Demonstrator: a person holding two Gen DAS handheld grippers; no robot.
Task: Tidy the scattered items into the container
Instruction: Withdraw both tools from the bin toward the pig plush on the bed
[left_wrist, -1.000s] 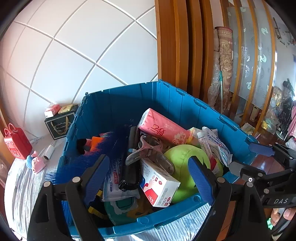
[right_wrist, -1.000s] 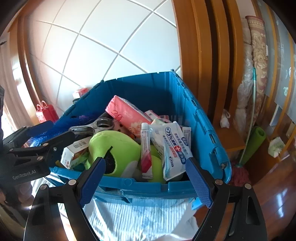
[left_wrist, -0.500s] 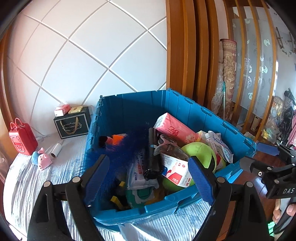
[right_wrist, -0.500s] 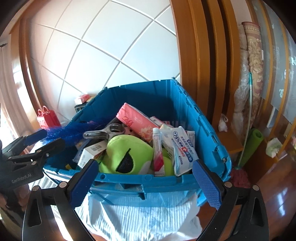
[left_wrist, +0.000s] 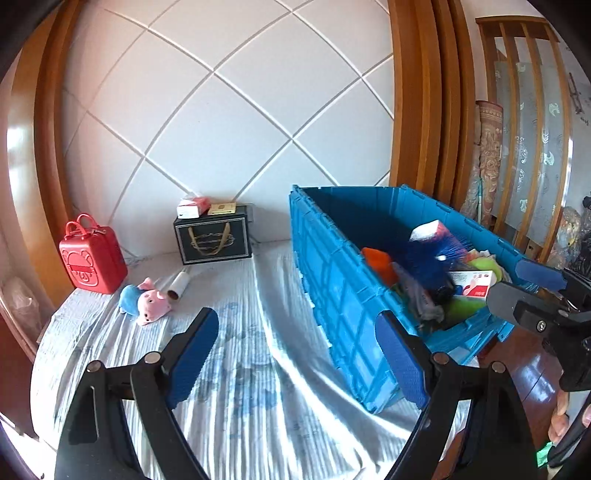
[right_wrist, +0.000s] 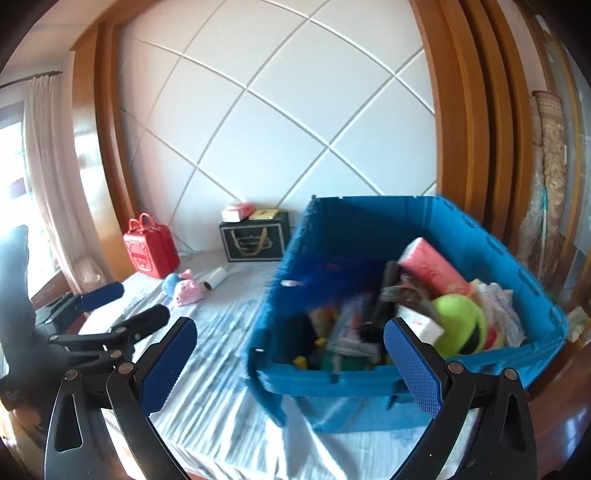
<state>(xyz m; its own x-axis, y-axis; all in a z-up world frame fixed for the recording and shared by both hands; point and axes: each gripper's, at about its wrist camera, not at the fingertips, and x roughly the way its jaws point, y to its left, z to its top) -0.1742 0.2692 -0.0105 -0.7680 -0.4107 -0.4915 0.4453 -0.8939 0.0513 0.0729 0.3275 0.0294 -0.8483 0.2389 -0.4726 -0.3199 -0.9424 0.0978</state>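
Both grippers, left and right, hang with fingers apart and empty beside the full bin; next, I'd guess, the pink toy ahead of the left fingers.

1 blue container right of the left gripper, w/ approx 8+ items piled inside; exact no. can't be told, blurred. Ahead-left of the grippers on the sheet: 1 pink-and-blue plush, 1 white roll, 1 red bag, 1 black box w/ 2 small packs on top.
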